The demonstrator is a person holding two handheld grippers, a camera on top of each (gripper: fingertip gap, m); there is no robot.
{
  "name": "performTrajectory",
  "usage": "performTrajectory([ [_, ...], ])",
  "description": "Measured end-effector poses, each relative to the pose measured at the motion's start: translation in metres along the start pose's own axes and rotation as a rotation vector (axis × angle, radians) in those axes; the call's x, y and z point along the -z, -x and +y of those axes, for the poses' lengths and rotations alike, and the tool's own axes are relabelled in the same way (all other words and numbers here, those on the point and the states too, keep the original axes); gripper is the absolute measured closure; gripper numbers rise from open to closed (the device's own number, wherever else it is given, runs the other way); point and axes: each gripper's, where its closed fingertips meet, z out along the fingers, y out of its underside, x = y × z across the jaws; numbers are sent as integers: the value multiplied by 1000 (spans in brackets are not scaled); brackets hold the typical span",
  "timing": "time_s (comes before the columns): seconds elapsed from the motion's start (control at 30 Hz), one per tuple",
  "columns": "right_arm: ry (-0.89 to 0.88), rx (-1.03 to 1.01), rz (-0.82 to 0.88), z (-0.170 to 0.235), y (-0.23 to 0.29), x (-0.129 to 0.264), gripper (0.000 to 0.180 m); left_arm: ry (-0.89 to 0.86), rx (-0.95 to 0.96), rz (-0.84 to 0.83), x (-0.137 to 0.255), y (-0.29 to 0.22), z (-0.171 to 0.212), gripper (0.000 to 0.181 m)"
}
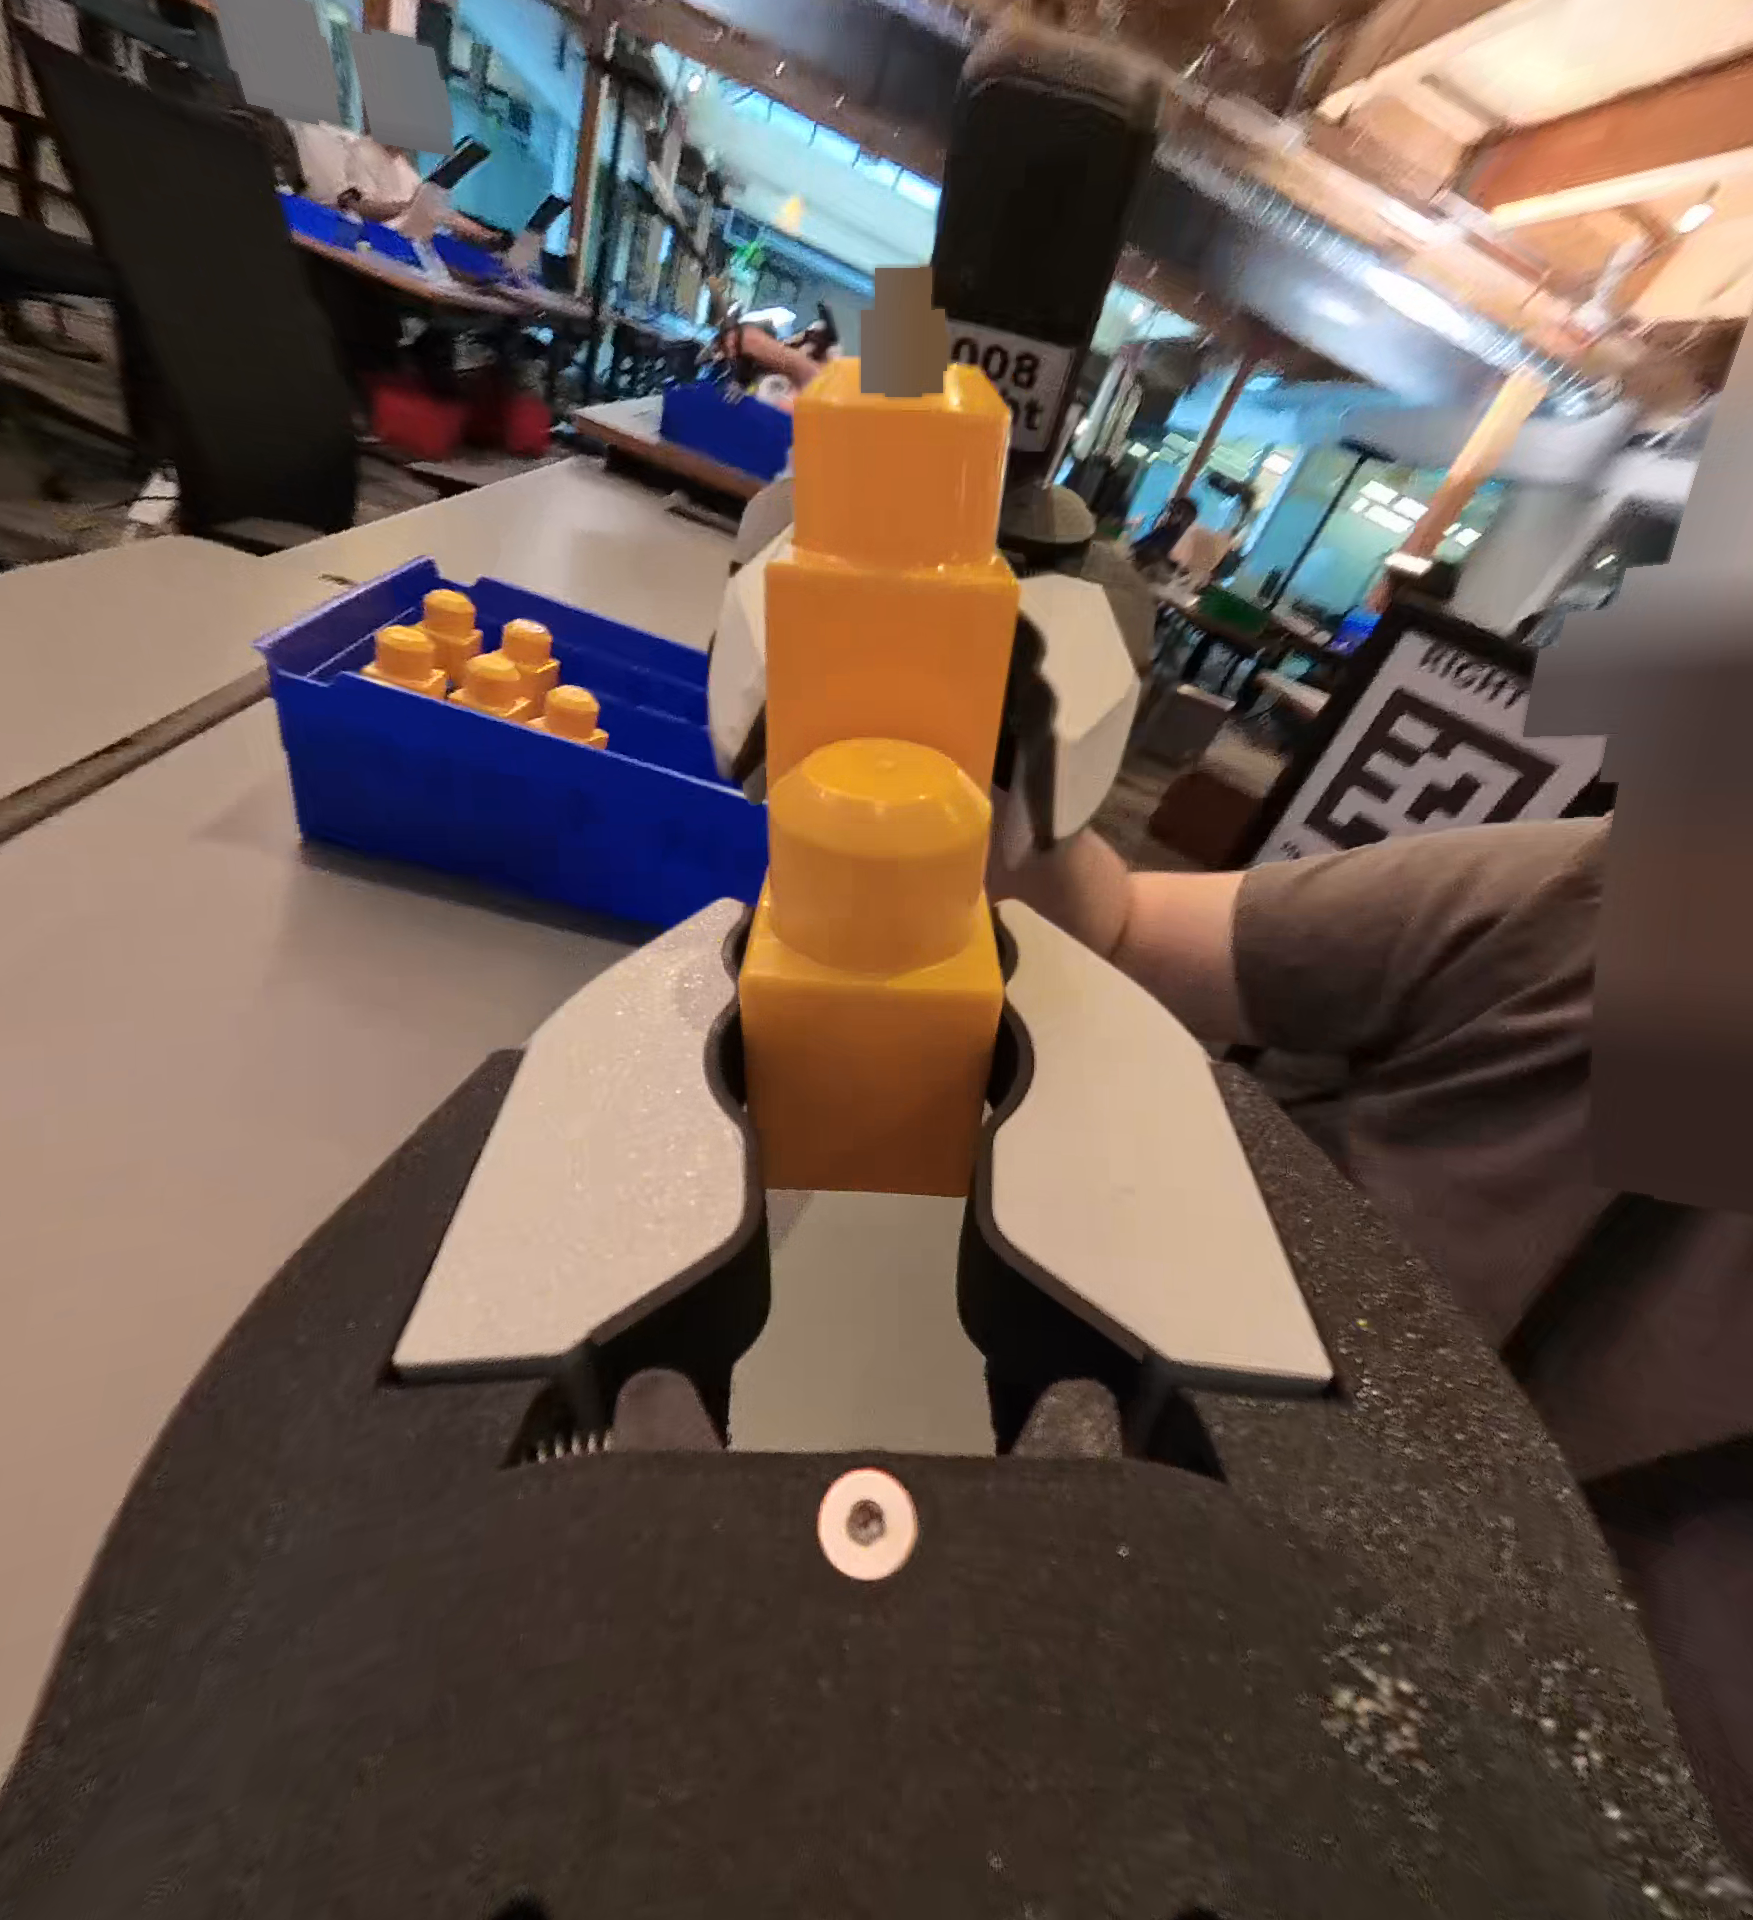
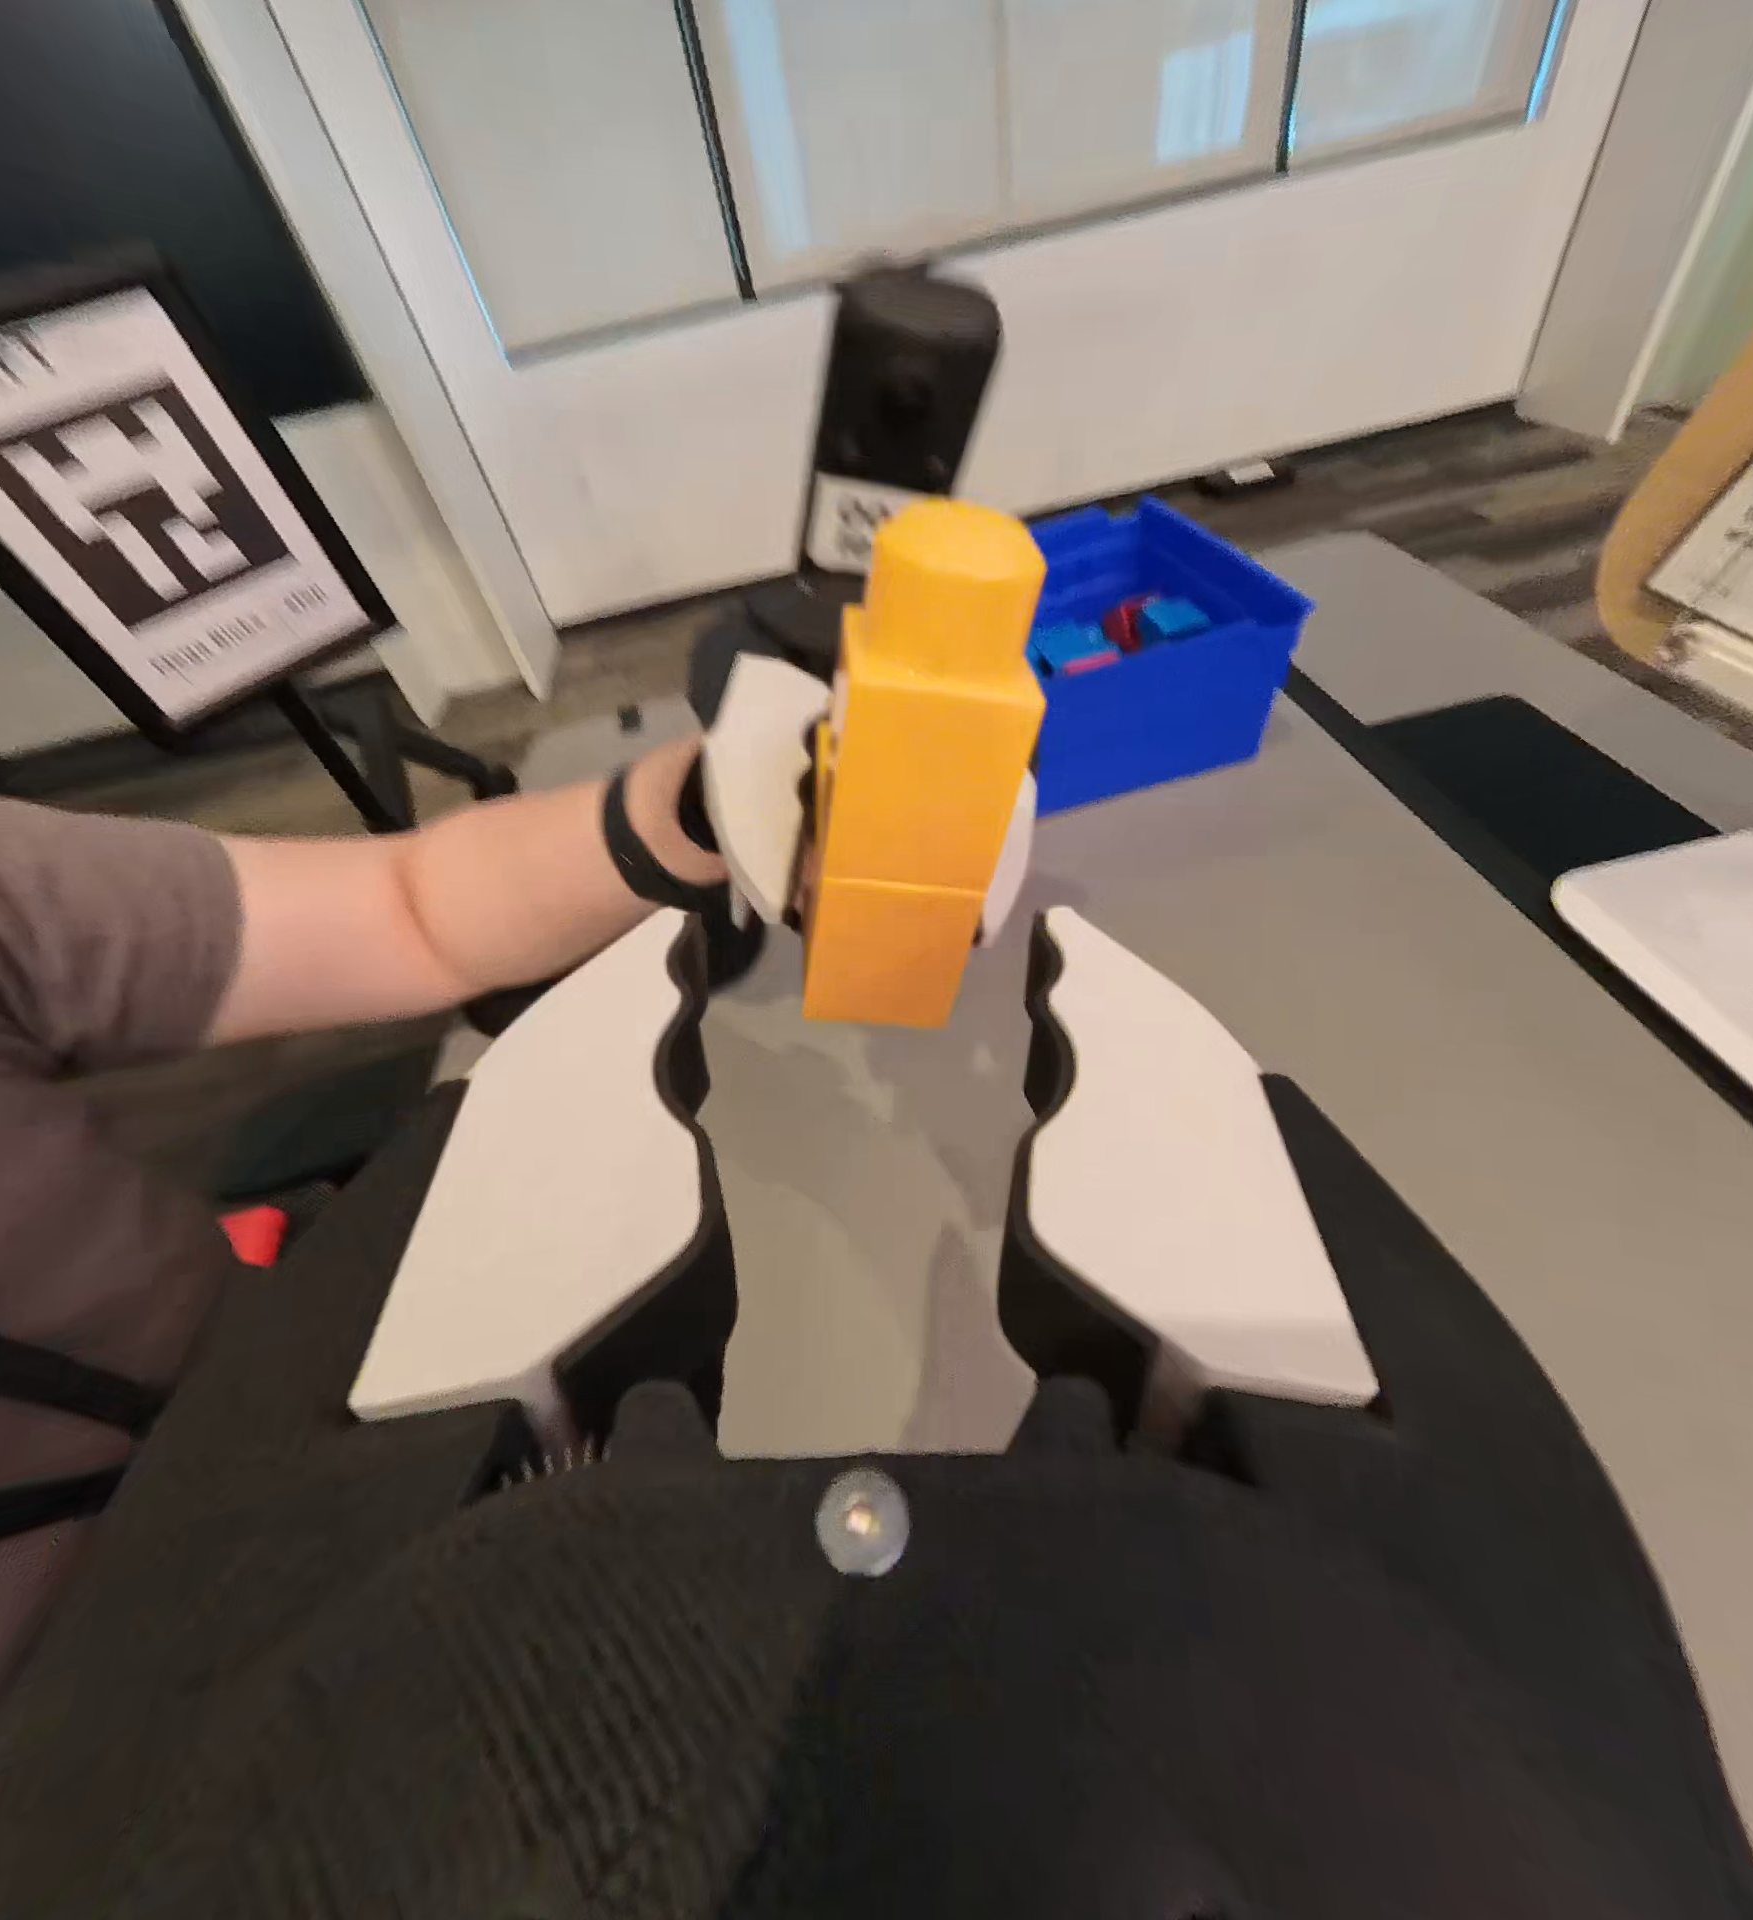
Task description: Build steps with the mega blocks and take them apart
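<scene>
far left on the grey surface [image 1: 124,1039] sits a blue bin [image 1: 498,810] with five loose orange blocks [image 1: 493,675] standing studs-up inside it, well apart from what i'm holding. in the middle, my left tongs [image 1: 872,935] are clamped narrow on the sides of an orange mega block [image 1: 867,1070], its round stud pointing up toward the camera. just behind it, touching it, rises a taller orange stack [image 1: 893,665], one step higher, all held up off the surface. my right tongs [image 1: 898,727] come in from the far side, one pale finger on each flank of that taller stack. to the right of that shows my grey sleeve [image 1: 1402,956].

from the right wrist view, a black-and-white marker board [image 2: 124,488] stands at the left on the floor, then my bare forearm [image 2: 456,914] reaches across to the left tongs, which grip the orange pieces around their middle. the stack tilts a little, stud uppermost. my right tongs are spread wide, the lowest block sitting between the tips with a gap on each side, so they hold nothing. further right, behind the stack, a second blue bin [image 2: 1163,717] rests on the surface with blue and red pieces in it.
</scene>
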Motion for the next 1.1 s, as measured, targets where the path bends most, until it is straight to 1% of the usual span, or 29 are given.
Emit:
performTrajectory([
  [0.07,46,30,10,9,-2,-5,123,33,-24,-25,-1,-3,1,139],
  [0.13,48,17,-33,11,2,-8,131,63,-44,-28,-2,-6,3,139],
  [0.27,37,-4,-40,10,1,-7,133,132,-87,-68,-5,-4,12,139],
  [0.4,71,75,9,9,-1,0,133,243,-156,-144,-8,4,26,139],
  [0.5,152,176,45,15,0,6,132,339,-214,-183,-10,7,39,139],
  [0.57,247,223,50,27,2,8,132,397,-238,-187,-13,6,48,139],
  [0.63,330,259,51,39,3,8,132,472,-269,-201,-15,7,60,139],
  [0.73,409,287,72,52,2,5,132,589,-309,-218,-17,10,79,140],
  [0.77,446,290,52,58,4,5,133,606,-317,-223,-18,11,82,140],
  [0.8,486,294,32,65,6,5,142,618,-320,-224,-19,11,85,140],
  [0.87,544,303,31,75,5,7,144,632,-312,-224,-20,12,88,140],
  [0.97,583,298,32,81,4,7,144,640,-281,-216,-21,13,93,139],
  [1.03,603,319,49,83,0,8,144,620,-268,-238,-24,16,91,115],
  [1.1,629,336,89,84,-8,14,144,595,-267,-264,-23,19,85,101],
])
